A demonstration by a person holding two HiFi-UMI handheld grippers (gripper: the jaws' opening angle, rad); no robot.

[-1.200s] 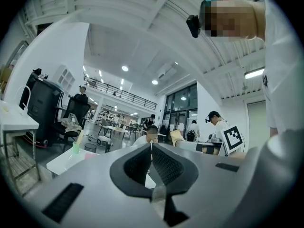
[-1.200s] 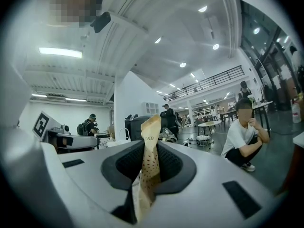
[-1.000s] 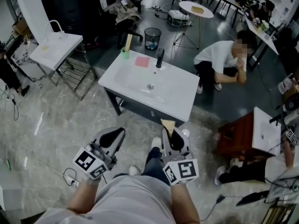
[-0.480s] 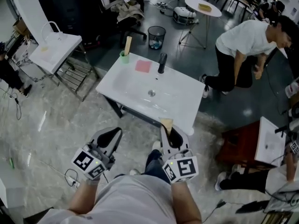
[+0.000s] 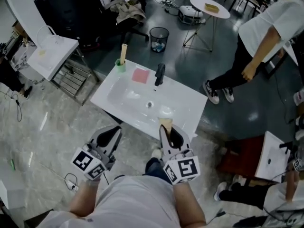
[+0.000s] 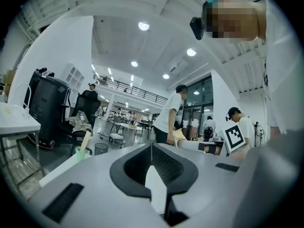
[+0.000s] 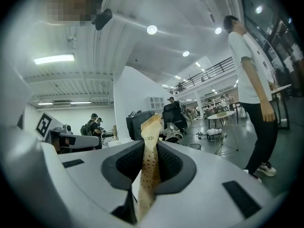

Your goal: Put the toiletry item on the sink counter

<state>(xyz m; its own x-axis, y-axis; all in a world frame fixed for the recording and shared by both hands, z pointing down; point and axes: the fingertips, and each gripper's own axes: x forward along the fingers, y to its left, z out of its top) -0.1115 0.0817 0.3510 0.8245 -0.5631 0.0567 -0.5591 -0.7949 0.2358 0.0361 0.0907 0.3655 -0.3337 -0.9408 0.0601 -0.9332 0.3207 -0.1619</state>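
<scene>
The toiletry item (image 5: 165, 123) is a flat beige tube with small dark dots (image 7: 149, 160). My right gripper (image 5: 167, 129) is shut on it, and its crimped end sticks up past the jaws (image 7: 151, 148). The tube's end hangs just over the near edge of the white sink counter (image 5: 180, 109). My left gripper (image 5: 111, 136) is level with the right one, short of the counter's near edge, shut with nothing between its jaws (image 6: 151, 146). On the counter's far side stand a green cup (image 5: 120, 65), a pink square (image 5: 140, 75) and a black faucet (image 5: 159, 74).
A person (image 5: 266, 37) walks at the right, close to the counter's far corner. A second white basin on a metal stand (image 5: 50, 49) is at the left. A bin (image 5: 158, 38) and a round table (image 5: 209, 6) stand behind. A red-brown cabinet (image 5: 242, 156) is at the right.
The person at the right rose from a crouch and now walks. Both grippers edged forward toward the sink counter, the tube still held.
</scene>
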